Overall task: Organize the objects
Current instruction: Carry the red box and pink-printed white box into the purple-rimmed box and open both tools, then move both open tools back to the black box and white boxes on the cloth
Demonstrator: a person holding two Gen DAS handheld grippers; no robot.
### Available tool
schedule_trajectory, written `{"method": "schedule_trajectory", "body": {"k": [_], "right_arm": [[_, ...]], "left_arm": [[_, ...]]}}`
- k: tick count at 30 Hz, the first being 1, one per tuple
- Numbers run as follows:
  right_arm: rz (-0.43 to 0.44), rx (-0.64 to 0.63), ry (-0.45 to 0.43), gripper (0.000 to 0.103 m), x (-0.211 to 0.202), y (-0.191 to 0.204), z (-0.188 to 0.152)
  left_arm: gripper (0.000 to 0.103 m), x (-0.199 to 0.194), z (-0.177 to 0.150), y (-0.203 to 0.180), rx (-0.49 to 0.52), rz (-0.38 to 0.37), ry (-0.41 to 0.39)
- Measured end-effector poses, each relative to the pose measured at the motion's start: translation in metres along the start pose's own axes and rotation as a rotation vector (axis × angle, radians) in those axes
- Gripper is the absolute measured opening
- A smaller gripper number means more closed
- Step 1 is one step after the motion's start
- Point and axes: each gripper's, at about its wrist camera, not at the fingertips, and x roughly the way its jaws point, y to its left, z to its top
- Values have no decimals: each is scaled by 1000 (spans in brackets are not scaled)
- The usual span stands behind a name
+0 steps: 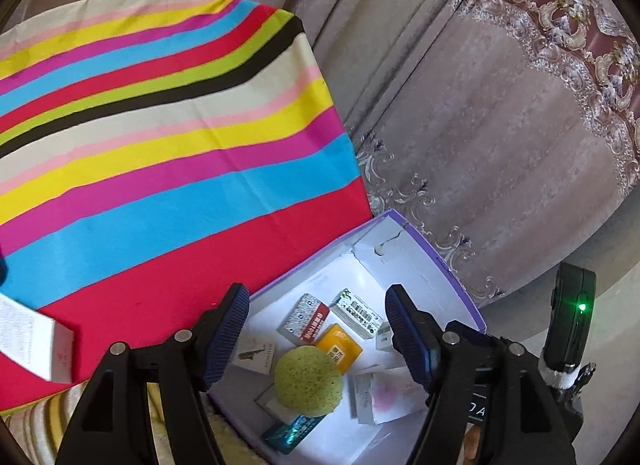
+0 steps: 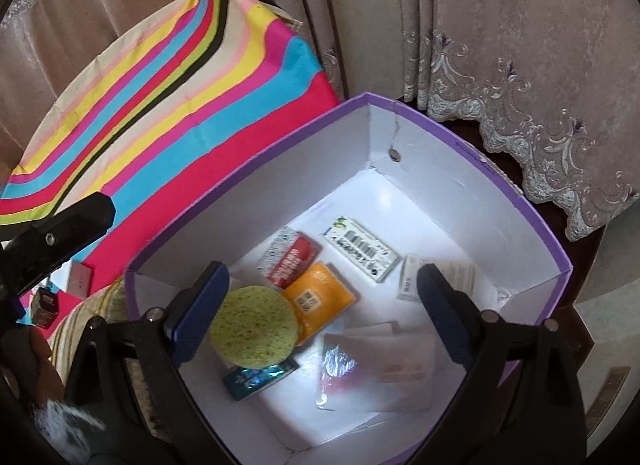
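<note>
A purple box (image 2: 256, 169) with a white inside stands beside the striped table. In it lie a round green sponge (image 2: 254, 331), an orange packet (image 2: 320, 297), a red and grey carton (image 2: 290, 261), a white barcode carton (image 2: 362, 247), a blue packet (image 2: 260, 379) and a clear plastic pack (image 2: 376, 365). My right gripper (image 2: 320, 285) hangs open above them, holding nothing. My left gripper (image 1: 316, 329) is also open over the box (image 1: 448, 265), above the sponge (image 1: 308, 381), with nothing between its pads. A white carton (image 1: 36, 341) lies on the table at the left.
The table under a bright striped cloth (image 1: 160, 125) fills the left. Embroidered beige curtains (image 1: 500, 125) hang behind and to the right. Small cartons (image 2: 80, 277) sit at the table's near edge. A black device with a green light (image 1: 572, 325) is at the right.
</note>
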Motion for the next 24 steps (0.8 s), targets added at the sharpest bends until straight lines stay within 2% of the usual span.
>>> {"method": "schedule_trajectory", "body": {"k": [10, 24], "right_arm": [[53, -73, 11, 96, -5, 44, -2], [113, -224, 32, 96, -10, 126, -17]], "left_arm": [[72, -41, -7, 40, -55, 60, -86], [72, -113, -33, 112, -224, 132, -186]]}}
